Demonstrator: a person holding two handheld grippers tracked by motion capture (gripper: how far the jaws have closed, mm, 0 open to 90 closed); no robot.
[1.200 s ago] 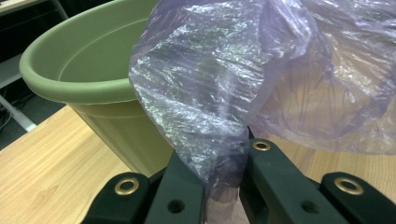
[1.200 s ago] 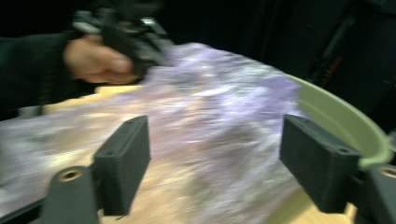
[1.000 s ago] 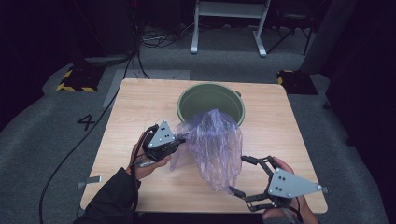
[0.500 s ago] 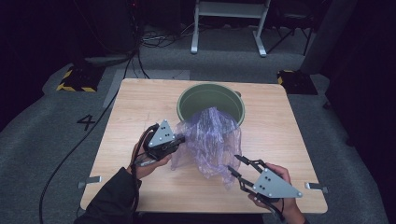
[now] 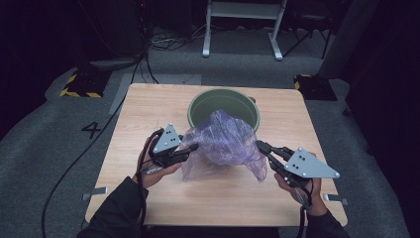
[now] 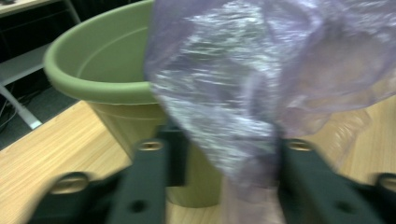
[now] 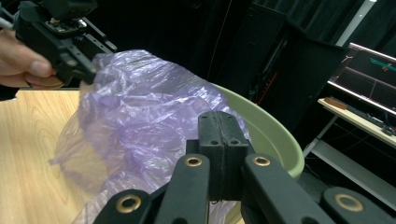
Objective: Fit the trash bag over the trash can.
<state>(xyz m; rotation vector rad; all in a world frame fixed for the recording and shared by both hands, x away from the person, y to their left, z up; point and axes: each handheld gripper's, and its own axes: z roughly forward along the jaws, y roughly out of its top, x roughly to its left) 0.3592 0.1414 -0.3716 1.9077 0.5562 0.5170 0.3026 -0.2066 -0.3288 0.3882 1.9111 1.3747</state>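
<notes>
A crumpled, see-through purple plastic bag (image 5: 223,141) lies on the wooden table (image 5: 148,114), leaning against the front of a green pot (image 5: 224,101). My left gripper (image 5: 192,148) is at the bag's left side. Its jaws have just been opening and stand apart, with the bag (image 6: 243,93) hanging loosely between them in the left gripper view, in front of the pot (image 6: 107,79). My right gripper (image 5: 258,145) is at the bag's right edge. Its jaws have just been closing and are pressed together (image 7: 218,121) on a fold of the bag (image 7: 140,107).
The pot's rim (image 7: 275,135) rises just behind the right gripper's jaws. The left gripper (image 7: 86,70) and the hand holding it appear at the top left of the right gripper view. A white metal stand (image 5: 242,29) and cables (image 5: 79,163) are on the floor beyond the table.
The right gripper has moved up and left to the bag's right edge and closed its jaws there. The left gripper stayed put and opened its jaws. The bag has slumped lower.
</notes>
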